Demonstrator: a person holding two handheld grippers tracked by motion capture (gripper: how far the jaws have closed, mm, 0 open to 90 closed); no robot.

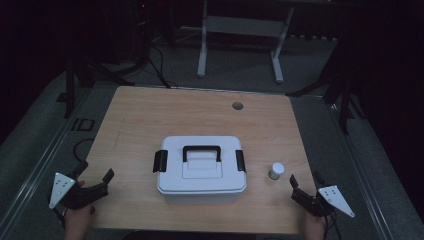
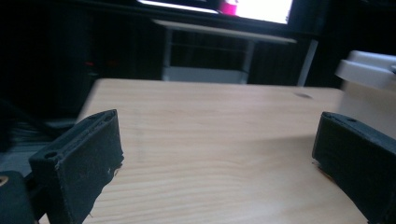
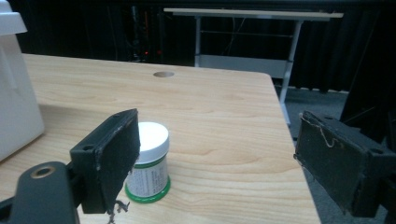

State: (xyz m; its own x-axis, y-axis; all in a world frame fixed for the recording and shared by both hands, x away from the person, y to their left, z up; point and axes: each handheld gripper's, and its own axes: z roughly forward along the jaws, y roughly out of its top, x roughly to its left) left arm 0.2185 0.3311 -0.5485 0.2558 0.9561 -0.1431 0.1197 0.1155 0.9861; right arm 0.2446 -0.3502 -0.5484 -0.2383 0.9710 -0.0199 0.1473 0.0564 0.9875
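A white storage box (image 1: 201, 170) with a black handle (image 1: 201, 149) and a black latch at each end sits shut in the middle of the wooden table (image 1: 150, 115). To its right stands a small jar (image 1: 276, 171) with a white lid and a green-trimmed label. My left gripper (image 1: 95, 172) hovers at the table's near left corner, open and empty (image 2: 219, 121). My right gripper (image 1: 306, 181) is at the near right corner, just in front of the jar, and stands open (image 3: 219, 119). The jar (image 3: 149, 163) sits beyond its left jaw, untouched.
A round cable hole (image 1: 237, 105) is in the tabletop near the far edge. Beyond the table stands a white-legged desk frame (image 1: 240, 30) on grey floor with cables. The box's side (image 3: 14, 93) rises at the left of the right gripper view.
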